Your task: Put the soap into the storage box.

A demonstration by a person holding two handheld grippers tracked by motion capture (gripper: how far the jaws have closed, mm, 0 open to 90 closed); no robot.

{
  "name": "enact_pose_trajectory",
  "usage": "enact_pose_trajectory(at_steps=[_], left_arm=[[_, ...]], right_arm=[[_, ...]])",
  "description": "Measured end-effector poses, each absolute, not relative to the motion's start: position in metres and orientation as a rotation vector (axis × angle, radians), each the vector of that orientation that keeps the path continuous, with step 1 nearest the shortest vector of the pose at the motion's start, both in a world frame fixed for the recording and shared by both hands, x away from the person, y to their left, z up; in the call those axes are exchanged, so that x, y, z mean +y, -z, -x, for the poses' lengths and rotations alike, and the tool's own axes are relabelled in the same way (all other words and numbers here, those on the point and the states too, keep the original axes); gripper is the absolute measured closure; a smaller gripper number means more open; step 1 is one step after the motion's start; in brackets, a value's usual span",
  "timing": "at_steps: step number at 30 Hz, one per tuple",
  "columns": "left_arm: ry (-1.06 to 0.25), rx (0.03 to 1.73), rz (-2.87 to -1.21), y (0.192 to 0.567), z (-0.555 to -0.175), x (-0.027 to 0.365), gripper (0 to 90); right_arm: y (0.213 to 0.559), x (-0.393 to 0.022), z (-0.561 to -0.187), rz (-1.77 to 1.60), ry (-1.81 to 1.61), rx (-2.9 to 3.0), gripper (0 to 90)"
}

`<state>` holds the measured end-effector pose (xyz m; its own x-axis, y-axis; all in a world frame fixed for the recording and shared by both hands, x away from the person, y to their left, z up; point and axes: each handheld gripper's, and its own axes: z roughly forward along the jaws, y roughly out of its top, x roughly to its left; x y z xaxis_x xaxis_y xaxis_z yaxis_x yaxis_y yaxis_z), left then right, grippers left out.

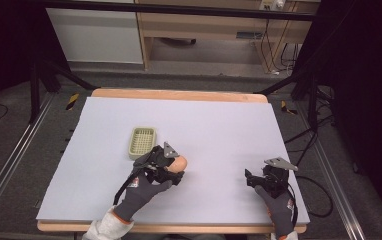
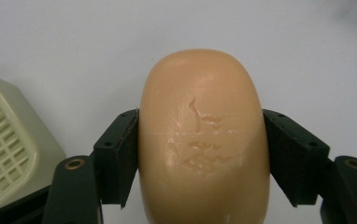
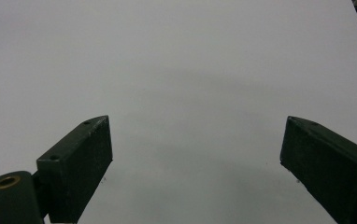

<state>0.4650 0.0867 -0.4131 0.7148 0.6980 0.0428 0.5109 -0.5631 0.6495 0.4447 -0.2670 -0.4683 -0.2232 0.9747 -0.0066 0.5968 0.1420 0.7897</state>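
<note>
The left gripper (image 2: 200,158) has its two jaws pressed against the sides of a peach-coloured bar of soap (image 2: 203,140), one on each flank, so the bar is clamped across its narrow width. The soap's long axis runs straight out ahead of the gripper, in line with the jaws, and its rounded far end sticks out well past their tips. Whether the bar rests on the table or is held just off it I cannot tell.

The pale green soap dish (image 1: 142,142), with its slotted grid floor, sits near the left gripper (image 1: 171,167), off to its left and a little ahead; in the left gripper view one corner of the dish (image 2: 13,149) shows just beside the left jaw. My guess is that the soap is meant for that dish, which would call for a short sideways carry. Nothing lies between them on the white table (image 1: 219,125), though the dish's raised rim would have to be cleared.

The right gripper (image 1: 259,181) is well apart, over on the other side, and the left one is plainly nearer both soap and dish. In its own view the right gripper (image 3: 195,154) has its jaws spread wide with bare table between them.
</note>
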Motion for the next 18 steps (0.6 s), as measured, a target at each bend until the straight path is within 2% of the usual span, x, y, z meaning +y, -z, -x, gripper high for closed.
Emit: enact_pose_trajectory(at_steps=[18], left_arm=[[-0.446,1.013,-2.229,0.407,-0.474,0.12,31.8]], right_arm=[[0.468,-0.264,-0.443,-1.487,-0.915,1.898,9.6]])
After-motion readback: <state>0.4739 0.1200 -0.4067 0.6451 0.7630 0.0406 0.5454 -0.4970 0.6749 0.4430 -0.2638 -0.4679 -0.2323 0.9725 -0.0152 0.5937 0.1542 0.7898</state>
